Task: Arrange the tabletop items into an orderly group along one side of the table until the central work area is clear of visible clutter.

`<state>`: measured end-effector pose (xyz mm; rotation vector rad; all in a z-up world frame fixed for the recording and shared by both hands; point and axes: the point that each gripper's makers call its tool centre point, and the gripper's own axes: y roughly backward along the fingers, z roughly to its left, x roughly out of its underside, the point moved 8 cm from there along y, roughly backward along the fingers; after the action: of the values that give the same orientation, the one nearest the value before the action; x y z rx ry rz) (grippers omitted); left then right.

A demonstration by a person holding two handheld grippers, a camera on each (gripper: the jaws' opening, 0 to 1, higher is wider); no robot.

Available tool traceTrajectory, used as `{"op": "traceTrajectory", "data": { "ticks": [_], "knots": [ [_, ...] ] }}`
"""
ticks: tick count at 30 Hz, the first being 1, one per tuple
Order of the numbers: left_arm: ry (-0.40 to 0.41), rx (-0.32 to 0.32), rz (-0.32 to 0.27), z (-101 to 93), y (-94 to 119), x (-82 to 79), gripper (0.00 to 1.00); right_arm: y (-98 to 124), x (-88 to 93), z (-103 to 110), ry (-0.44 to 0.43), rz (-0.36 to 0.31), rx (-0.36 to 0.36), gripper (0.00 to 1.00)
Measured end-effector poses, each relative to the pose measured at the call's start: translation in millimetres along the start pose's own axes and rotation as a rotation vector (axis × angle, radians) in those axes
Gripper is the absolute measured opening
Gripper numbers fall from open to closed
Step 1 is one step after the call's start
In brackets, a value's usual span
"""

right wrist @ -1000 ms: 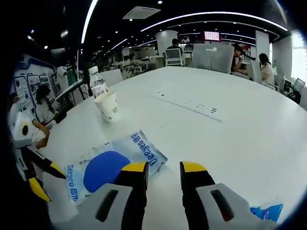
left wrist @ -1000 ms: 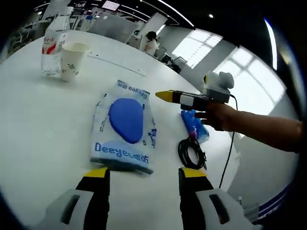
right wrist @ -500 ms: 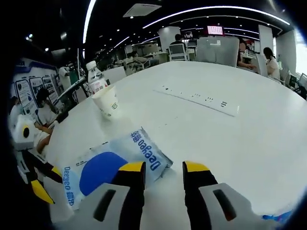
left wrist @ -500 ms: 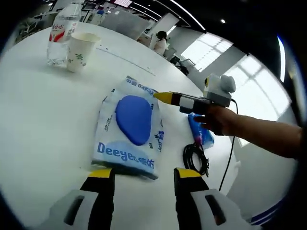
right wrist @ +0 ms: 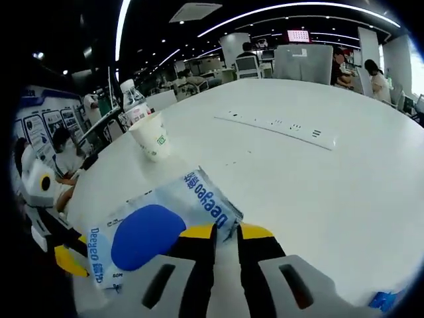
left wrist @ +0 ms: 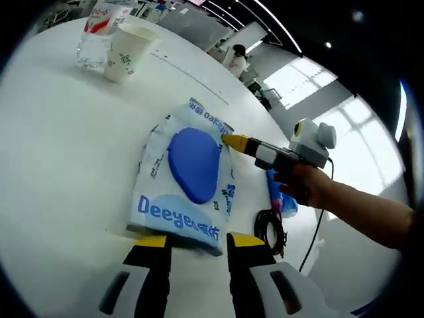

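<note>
A white and blue wipes pack [left wrist: 189,175] lies flat on the white round table [left wrist: 59,152]. My left gripper [left wrist: 199,241] is open, its jaws straddling the pack's near edge. From the right, my right gripper [left wrist: 236,141], held in a hand, meets the pack's far right corner. In the right gripper view, the right gripper [right wrist: 227,232] has its jaws drawn close together on that corner of the wipes pack [right wrist: 159,225]. The left gripper [right wrist: 69,260] shows at the pack's other end.
A water bottle [left wrist: 96,33] and a paper cup [left wrist: 129,43] stand together at the far side; both show again as bottle [right wrist: 134,106] and cup [right wrist: 152,136]. A coiled black cable [left wrist: 268,228] and a small blue packet [left wrist: 278,195] lie right of the pack. A power strip [right wrist: 278,126] is set into the table.
The right gripper's jaws have narrowed from wide apart to nearly together at the pack's corner. The left gripper has come closer to the pack's near edge.
</note>
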<state>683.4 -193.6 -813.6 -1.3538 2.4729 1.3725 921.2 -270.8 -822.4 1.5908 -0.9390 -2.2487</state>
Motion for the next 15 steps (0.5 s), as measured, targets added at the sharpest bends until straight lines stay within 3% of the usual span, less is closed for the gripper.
{"op": "traceTrajectory", "data": {
  "ticks": [2, 10, 12, 15],
  "knots": [
    [0.031, 0.003, -0.001, -1.4, 2.9, 0.6, 0.18, 1.7, 0.7, -1.0, -0.005, -0.004, 0.0, 0.02],
    [0.11, 0.018, -0.006, 1.7, 2.2, 1.7, 0.08, 6.5, 4.2, -2.0, 0.0, -0.004, 0.006, 0.0],
    [0.121, 0.035, 0.008, -2.6, 2.9, 3.0, 0.0, 8.1, 4.3, -0.9, 0.008, -0.002, 0.001, 0.0],
    [0.119, 0.034, 0.001, -3.2, 1.1, 2.4, 0.0, 9.2, 4.0, -0.3, 0.01, -0.007, 0.004, 0.0]
  ]
}}
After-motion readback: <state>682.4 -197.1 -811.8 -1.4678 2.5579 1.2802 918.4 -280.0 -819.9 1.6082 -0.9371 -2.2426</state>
